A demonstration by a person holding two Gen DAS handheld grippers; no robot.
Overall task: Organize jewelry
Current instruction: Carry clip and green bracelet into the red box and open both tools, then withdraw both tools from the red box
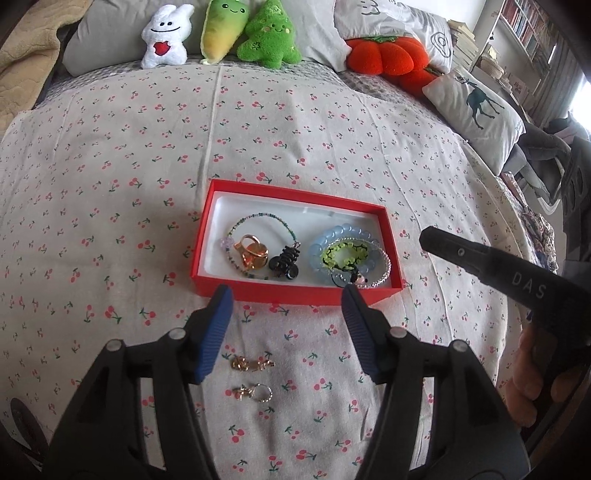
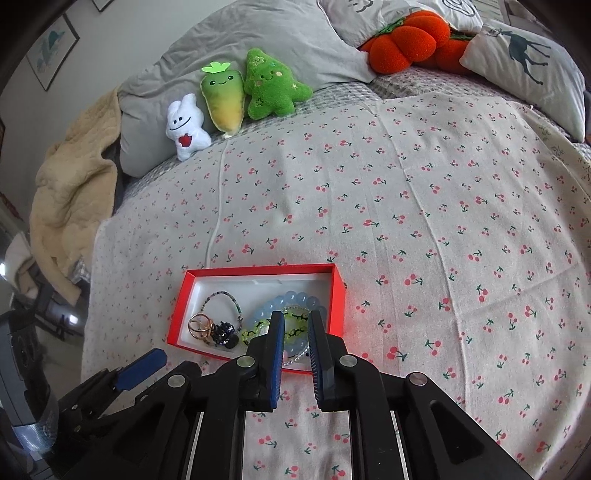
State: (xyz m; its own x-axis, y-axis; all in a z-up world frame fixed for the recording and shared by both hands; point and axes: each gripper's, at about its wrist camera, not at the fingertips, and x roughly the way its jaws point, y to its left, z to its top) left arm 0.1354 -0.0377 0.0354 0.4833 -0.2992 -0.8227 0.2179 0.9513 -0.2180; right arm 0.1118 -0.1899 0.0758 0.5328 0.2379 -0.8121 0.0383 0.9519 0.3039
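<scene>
A red box with a white inside lies on the cherry-print bedspread. It holds a beaded bracelet, a gold ring, a black hair clip, a blue bead bracelet and a green one. My left gripper is open, just in front of the box. Between its fingers, on the cloth, lie a gold chain piece and a small ring charm. My right gripper hovers over the box right end, narrowly open and empty.
Plush toys and pillows line the far edge of the bed. An orange pumpkin cushion sits at the back right. A beige blanket is heaped at the left.
</scene>
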